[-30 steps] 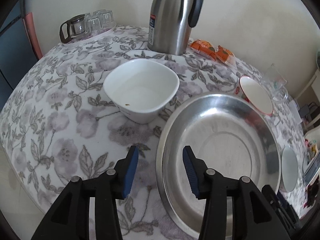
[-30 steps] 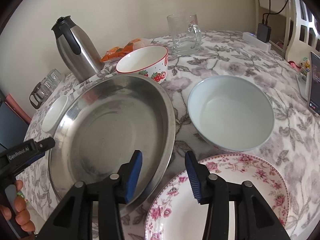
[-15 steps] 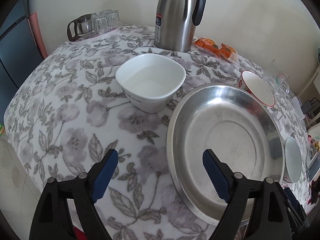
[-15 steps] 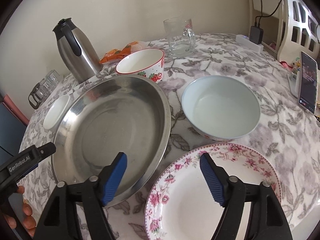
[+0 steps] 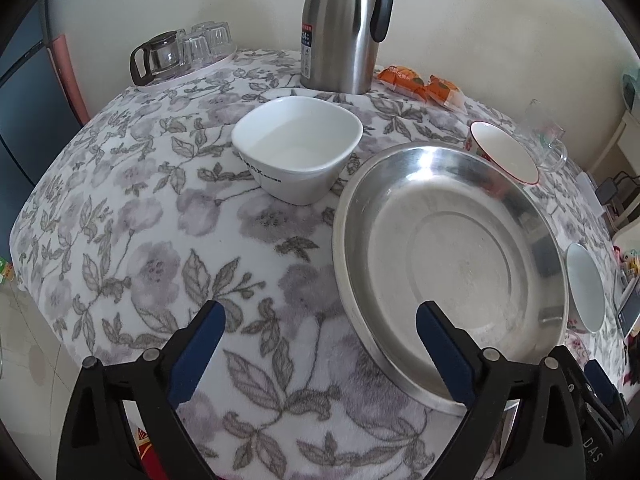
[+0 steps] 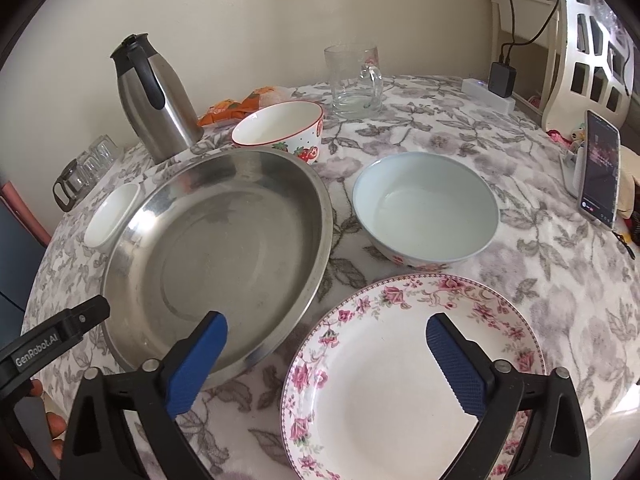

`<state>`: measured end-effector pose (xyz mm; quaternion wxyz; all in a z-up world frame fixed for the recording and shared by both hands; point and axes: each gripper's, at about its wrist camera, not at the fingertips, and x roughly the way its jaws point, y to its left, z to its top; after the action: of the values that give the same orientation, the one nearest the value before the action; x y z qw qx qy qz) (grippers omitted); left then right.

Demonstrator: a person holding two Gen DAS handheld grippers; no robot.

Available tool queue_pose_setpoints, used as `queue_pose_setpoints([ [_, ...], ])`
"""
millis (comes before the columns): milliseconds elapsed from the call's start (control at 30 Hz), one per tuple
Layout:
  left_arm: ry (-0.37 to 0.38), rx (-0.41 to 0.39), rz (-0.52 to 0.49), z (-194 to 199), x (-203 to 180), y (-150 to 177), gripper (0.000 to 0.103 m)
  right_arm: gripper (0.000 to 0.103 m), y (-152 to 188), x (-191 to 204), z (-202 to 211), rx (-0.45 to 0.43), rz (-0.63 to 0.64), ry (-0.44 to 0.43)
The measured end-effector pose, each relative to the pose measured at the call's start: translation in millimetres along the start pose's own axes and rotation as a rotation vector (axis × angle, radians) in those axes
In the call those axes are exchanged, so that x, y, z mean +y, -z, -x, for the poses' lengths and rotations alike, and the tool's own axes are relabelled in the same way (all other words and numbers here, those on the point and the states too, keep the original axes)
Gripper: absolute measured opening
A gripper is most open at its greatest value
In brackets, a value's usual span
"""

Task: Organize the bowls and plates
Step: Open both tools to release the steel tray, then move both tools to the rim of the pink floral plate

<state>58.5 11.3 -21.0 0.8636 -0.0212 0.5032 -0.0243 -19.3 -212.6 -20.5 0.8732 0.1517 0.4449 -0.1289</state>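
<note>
Both my left gripper (image 5: 320, 334) and right gripper (image 6: 326, 340) have just been opening, empty. Shiny round steel plate (image 6: 216, 248) sits centre-frame; glossy floral-rimmed plate (image 6: 400, 368) lower right on the fuzzy table (image 6: 560, 280).

- Tablecloth (image 5: 132, 208): white, with grey-lilac flowers and grey leaves.
- Pan (image 6: 216, 248): bare silver steel.
- Square bowl (image 5: 298, 152): plain white, with small dark lettering on its side.
- Round bowl (image 6: 426, 206): pale blue inside, with red flowers low on its outer wall.
- Strawberry bowl (image 6: 280, 128): white, red rim, red strawberries on its side.
- Plate (image 6: 400, 380): white, with pink roses around its rim.
- Flask (image 5: 340, 28): silver, with black handle and lid.
- Packets (image 5: 420, 82): orange.
- Gripper pads (image 6: 200, 364): blue, on black arms.
</note>
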Motion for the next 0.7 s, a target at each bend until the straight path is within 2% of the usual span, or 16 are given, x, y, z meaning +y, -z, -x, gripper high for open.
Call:
queue_pose_setpoints([
  [500, 0.045, -0.077, -0.029, 23.9, -3.7, 17.7, 0.097, 0.103, 14.8, -10.7, 20.2, -0.028, -0.006, 0.028],
  [700, 0.087, -0.163, -0.058, 39.8, -10.5, 21.5, 0.097, 0.103, 17.1, -20.0, 27.7, -0.050, -0.028, 0.038],
])
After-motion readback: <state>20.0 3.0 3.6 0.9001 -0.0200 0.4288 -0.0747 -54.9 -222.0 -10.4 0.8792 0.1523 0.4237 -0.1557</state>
